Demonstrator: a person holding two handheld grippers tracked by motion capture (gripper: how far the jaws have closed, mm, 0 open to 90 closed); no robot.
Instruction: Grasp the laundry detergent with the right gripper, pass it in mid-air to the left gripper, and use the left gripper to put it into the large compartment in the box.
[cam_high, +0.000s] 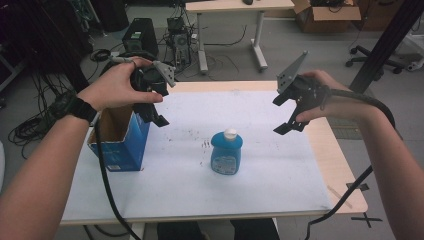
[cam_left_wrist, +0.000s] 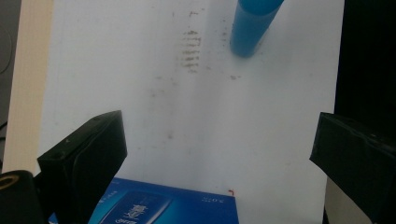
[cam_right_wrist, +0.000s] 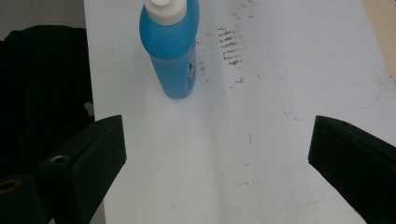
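A blue bottle (cam_high: 226, 152) with a white cap stands upright near the middle of the white-covered desk (cam_high: 280, 175); its label is too blurred to read. An open blue box (cam_high: 121, 137) with unreadable white lettering sits at the left edge. The left gripper (cam_high: 150, 107) above the box and the right gripper (cam_high: 286, 112) toward the right edge both hold their fingers wide, gripping nothing. Bare desk surrounds the bottle.

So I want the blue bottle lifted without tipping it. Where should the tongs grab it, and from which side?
Probably the blue bottle's flat body below the white cap, pads on its two broad faces. It stands upright, alone on the white mat. The open right tongs hover nearby with no obstacle between, so come level from that side.
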